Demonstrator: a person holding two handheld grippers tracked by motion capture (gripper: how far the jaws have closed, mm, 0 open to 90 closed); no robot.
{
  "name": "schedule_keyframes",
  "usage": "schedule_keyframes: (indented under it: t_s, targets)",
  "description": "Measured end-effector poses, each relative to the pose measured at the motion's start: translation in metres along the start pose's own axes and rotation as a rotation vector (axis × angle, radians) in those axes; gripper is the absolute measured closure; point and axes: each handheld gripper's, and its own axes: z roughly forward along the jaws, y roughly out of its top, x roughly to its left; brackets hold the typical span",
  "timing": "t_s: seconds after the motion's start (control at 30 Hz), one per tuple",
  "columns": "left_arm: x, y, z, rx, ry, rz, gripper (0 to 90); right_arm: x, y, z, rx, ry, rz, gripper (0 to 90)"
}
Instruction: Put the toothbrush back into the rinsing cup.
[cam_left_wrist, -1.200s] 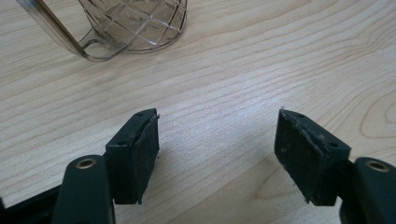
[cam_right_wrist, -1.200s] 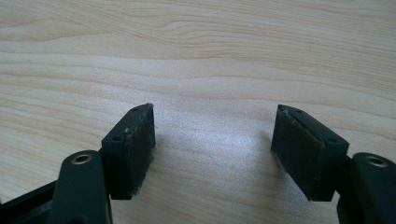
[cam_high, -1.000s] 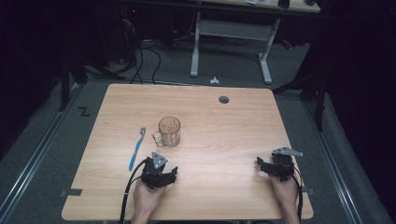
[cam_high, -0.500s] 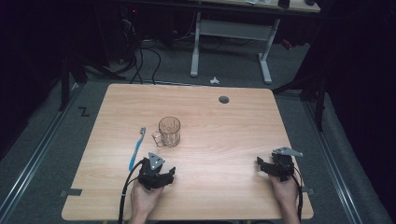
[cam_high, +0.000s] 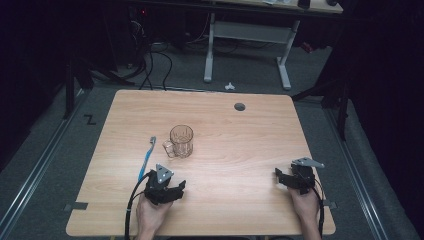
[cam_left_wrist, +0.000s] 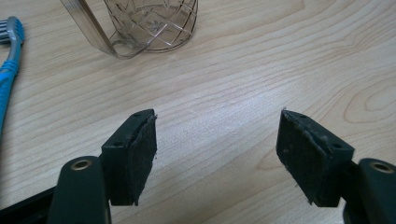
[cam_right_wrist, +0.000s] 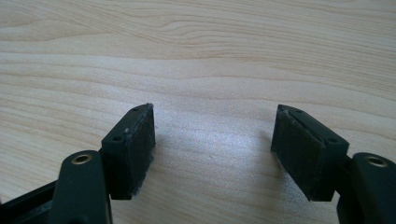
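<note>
A clear cut-glass mug (cam_high: 181, 141) stands upright left of the table's middle, handle toward the left. A blue toothbrush (cam_high: 147, 155) lies flat just to its left. My left gripper (cam_high: 172, 186) rests near the front edge, below both. In the left gripper view the mug (cam_left_wrist: 149, 23) is at the top and the toothbrush (cam_left_wrist: 9, 60) at the left edge. The left gripper (cam_left_wrist: 217, 126) is open; its jaws have just been opening, with only bare wood between them. My right gripper (cam_high: 282, 179) sits at the front right, and stands open (cam_right_wrist: 215, 121) over bare wood.
The wooden table (cam_high: 250, 150) has a round grommet hole (cam_high: 239, 106) near its far edge. Beyond it stand a white desk frame (cam_high: 247, 35) and cables (cam_high: 150, 60) on the dark floor. A cable (cam_high: 131, 210) trails from the left gripper over the front edge.
The left gripper has edged slightly to the left near the front edge. The right gripper, the mug and the toothbrush have kept still.
</note>
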Motion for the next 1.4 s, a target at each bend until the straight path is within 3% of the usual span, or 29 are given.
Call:
schedule_keyframes:
  t_s: [0.5, 0.83, 1.4]
  targets:
    - [0.01, -0.004, -0.014, 0.004, 0.018, -0.01, 28.9, 0.0, 0.0, 0.0, 0.0, 0.0, 0.0, 30.5]
    - [0.017, -0.006, -0.022, 0.007, 0.038, -0.041, 30.3, 0.0, 0.0, 0.0, 0.0, -0.001, 0.0, 30.5]
    - [0.033, -0.009, -0.038, -0.003, 0.095, -0.065, 30.6, 0.0, 0.0, 0.0, 0.0, 0.0, 0.0, 30.5]
